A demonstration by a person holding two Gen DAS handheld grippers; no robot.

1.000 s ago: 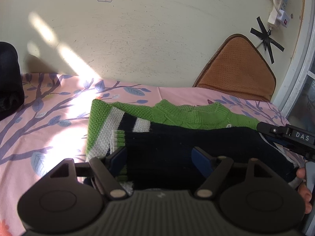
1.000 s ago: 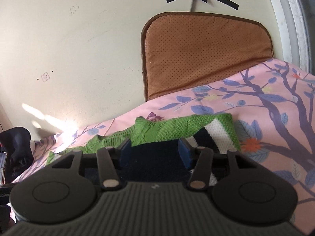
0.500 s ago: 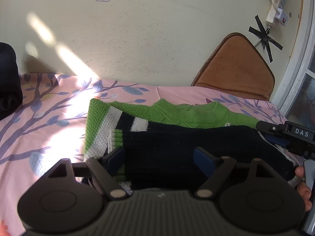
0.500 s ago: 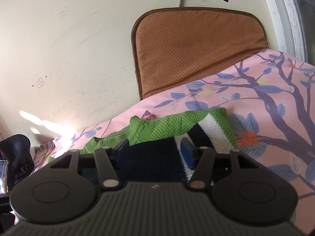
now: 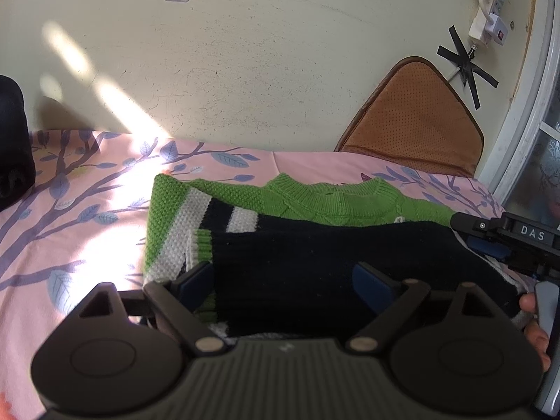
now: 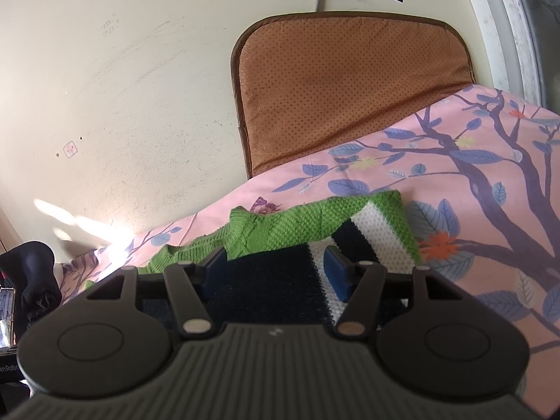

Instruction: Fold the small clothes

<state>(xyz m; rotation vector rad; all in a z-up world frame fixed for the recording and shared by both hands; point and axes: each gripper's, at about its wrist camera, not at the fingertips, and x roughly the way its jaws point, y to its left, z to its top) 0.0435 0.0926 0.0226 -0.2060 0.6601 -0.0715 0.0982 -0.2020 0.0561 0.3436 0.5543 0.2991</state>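
Observation:
A small knitted sweater point(image 5: 315, 203), green with white and navy stripes, lies folded on the pink tree-print bedsheet point(image 5: 87, 210). Its navy part point(image 5: 332, 262) is folded over on top. My left gripper point(image 5: 283, 280) hovers low over that navy fold with its jaws opening; the cloth lies between the blue pads point(image 5: 196, 280) without being pinched. My right gripper point(image 6: 274, 273) sits at the sweater's point(image 6: 297, 224) other end, jaws also opening, with navy knit between them but not gripped. One of its black fingers point(image 5: 490, 227) shows in the left wrist view, with a person's hand point(image 5: 532, 318) behind.
A brown padded cushion point(image 6: 350, 87) leans on the cream wall behind the bed. A black bundle point(image 5: 10, 140) sits at the sheet's left end. A window frame point(image 5: 525, 105) borders the right, with a power strip point(image 5: 490, 10) taped to the wall.
Both grippers' jaws have spread wider over the navy fold. The sweater stays where it lay and neither hand has shifted noticeably.

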